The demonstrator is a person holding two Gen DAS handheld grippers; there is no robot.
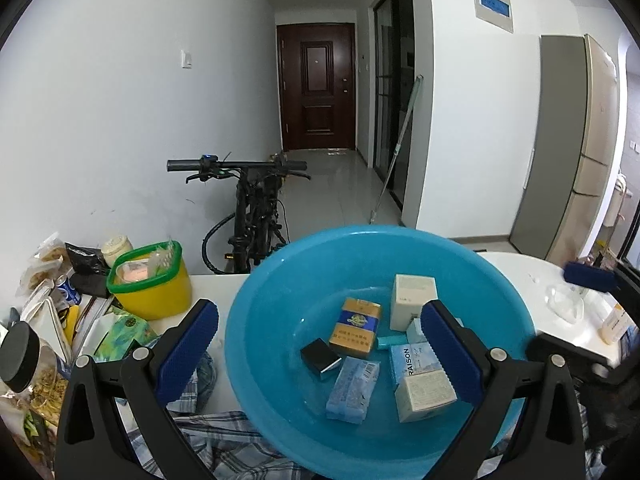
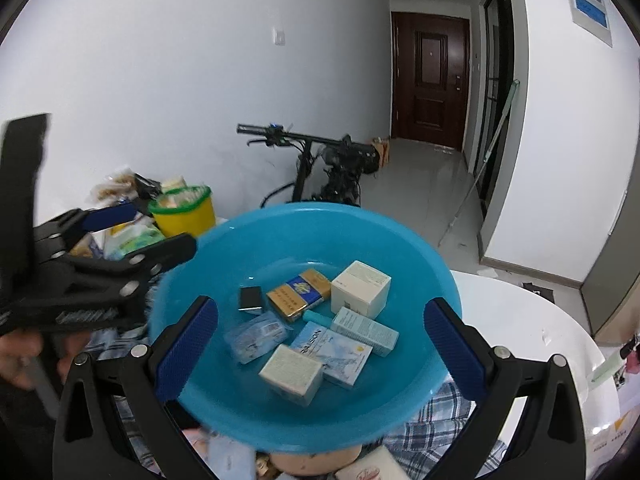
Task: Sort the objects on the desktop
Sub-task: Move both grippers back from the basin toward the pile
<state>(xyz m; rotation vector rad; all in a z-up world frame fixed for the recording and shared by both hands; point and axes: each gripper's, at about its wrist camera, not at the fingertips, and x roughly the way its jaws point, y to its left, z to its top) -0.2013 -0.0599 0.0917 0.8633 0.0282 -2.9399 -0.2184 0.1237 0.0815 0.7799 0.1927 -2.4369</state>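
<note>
A blue plastic basin [image 1: 280,280] [image 2: 404,248] sits on plaid cloth and holds several small boxes. Among them are a gold-and-blue pack [image 1: 354,332] [image 2: 298,294], a white box [image 1: 412,300] [image 2: 360,288], a small black box [image 1: 320,358] [image 2: 251,299] and a pale blue "RAISON" pack [image 1: 412,364] [image 2: 332,352]. My left gripper [image 1: 320,344] [image 2: 164,227] is open at the basin's left rim, with nothing held. My right gripper [image 2: 320,344] hangs open over the basin's near side, also with nothing in it.
A yellow tub with a green rim [image 1: 150,284] [image 2: 184,210], snack bags and a black-lidded jar [image 1: 20,356] crowd the table's left end. The plaid cloth [image 1: 200,420] lies under the basin. The white table [image 1: 516,276] carries a bottle [image 1: 616,324] at right. A bicycle [image 1: 248,208] stands behind.
</note>
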